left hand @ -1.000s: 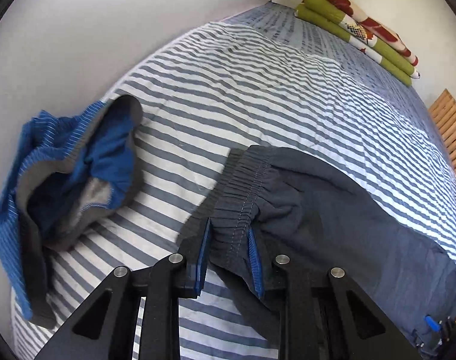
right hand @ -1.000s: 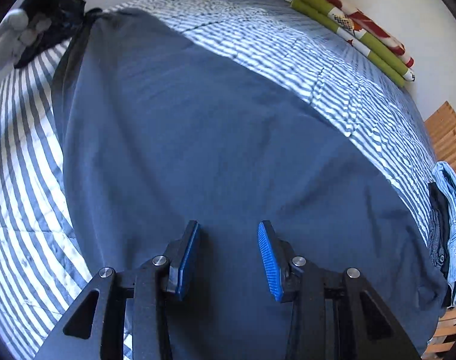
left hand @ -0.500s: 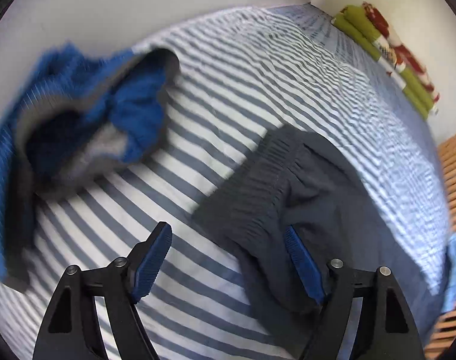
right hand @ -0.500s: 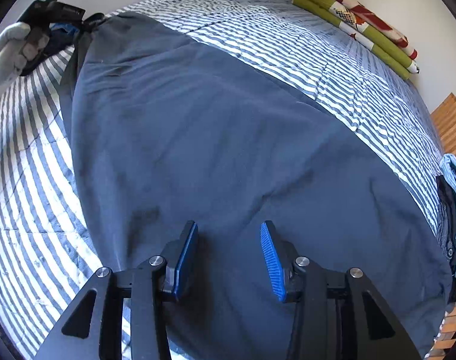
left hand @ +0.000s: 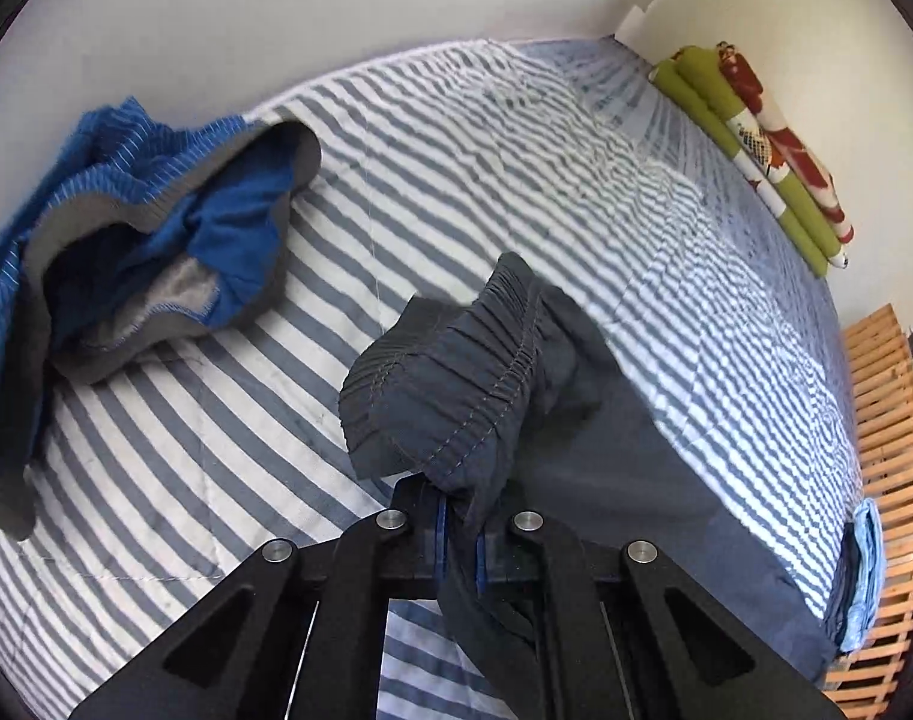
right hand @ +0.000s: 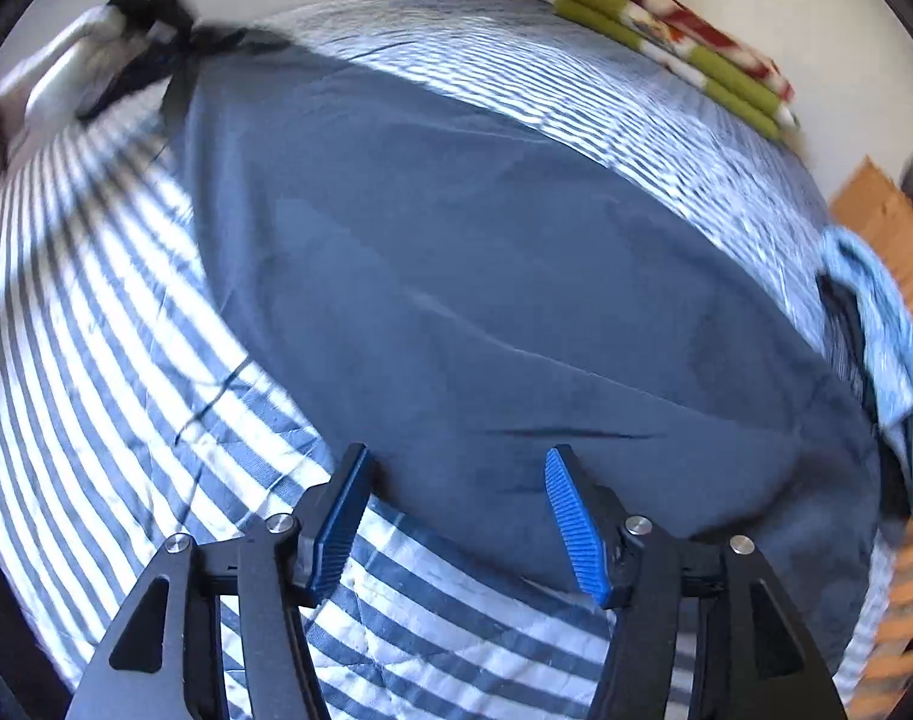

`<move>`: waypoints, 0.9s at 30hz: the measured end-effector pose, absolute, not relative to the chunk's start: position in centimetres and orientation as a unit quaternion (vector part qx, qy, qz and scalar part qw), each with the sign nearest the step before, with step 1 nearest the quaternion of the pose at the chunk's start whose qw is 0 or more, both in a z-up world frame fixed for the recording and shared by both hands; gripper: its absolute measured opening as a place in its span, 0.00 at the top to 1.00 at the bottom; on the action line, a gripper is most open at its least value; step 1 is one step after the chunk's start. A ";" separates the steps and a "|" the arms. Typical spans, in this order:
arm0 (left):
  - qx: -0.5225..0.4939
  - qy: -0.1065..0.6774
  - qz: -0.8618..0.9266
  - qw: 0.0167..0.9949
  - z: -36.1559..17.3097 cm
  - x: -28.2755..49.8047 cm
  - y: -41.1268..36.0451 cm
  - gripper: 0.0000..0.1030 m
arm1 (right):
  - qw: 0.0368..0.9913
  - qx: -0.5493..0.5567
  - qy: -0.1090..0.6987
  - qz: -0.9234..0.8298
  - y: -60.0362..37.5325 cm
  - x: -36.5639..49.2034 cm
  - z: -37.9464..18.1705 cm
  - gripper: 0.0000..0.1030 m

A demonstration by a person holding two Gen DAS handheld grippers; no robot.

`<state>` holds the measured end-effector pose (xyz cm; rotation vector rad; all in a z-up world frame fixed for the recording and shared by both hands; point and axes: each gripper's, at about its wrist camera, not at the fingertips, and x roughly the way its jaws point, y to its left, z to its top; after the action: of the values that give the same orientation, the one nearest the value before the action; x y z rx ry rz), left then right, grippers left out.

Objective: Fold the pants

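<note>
Dark navy pants (right hand: 486,276) lie spread along the striped bed. In the left wrist view their gathered elastic waistband (left hand: 450,384) is bunched and lifted, and my left gripper (left hand: 459,540) is shut on the cloth just below it. The rest of the pants (left hand: 654,492) trails off to the right on the bed. My right gripper (right hand: 456,516) stands open over the near edge of the pants, its blue pads wide apart with nothing between them. At the far left of the right wrist view, blurred, the left gripper (right hand: 150,12) holds the waistband end.
A crumpled blue and grey garment (left hand: 126,240) lies at the bed's left side. Folded green and red blankets (left hand: 756,138) rest by the far wall. A light blue garment (right hand: 882,324) lies at the bed's right edge, beside a wooden slatted frame (left hand: 888,420).
My left gripper opened wide, then shut on the waistband and lifted it into a bunch. My right gripper opened wider and drew back toward the pants' near edge.
</note>
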<state>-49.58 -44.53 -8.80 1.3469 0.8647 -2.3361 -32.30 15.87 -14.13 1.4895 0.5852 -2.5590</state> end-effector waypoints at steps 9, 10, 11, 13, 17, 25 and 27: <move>0.452 0.281 -0.832 0.154 -4.5 -48.9 -44.2 0.96 | 0.053 0.467 0.302 -0.829 12.2 -36.3 -16.6 0.43; 0.452 0.279 -0.833 0.152 -4.2 -48.6 -44.3 0.96 | 0.043 0.478 0.298 -0.825 12.5 -37.0 -16.5 0.76; 0.451 0.277 -0.835 0.152 -3.8 -48.0 -44.4 0.96 | 0.028 0.492 0.294 -0.819 12.9 -37.8 -16.4 0.90; 0.444 0.278 -0.838 0.151 -2.9 -46.3 -44.6 0.96 | 0.033 0.497 0.272 -0.823 13.5 -37.9 -15.0 0.95; 0.429 0.282 -0.843 0.160 -1.7 -41.1 -45.7 0.96 | 0.072 0.500 0.214 -0.836 13.3 -35.2 -10.6 0.95; 0.457 0.296 -0.806 0.232 -7.8 -25.8 -51.1 0.95 | 0.177 0.523 0.152 -0.819 7.3 -27.3 -9.5 0.94; 0.497 0.311 -0.775 0.238 -10.8 -23.8 -52.4 0.84 | 0.191 0.526 0.168 -0.812 5.3 -26.3 -11.2 0.87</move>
<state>-23.79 -52.45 -10.80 1.3614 0.8516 -2.1230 -26.33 5.29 -11.24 1.4774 0.4706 -2.2808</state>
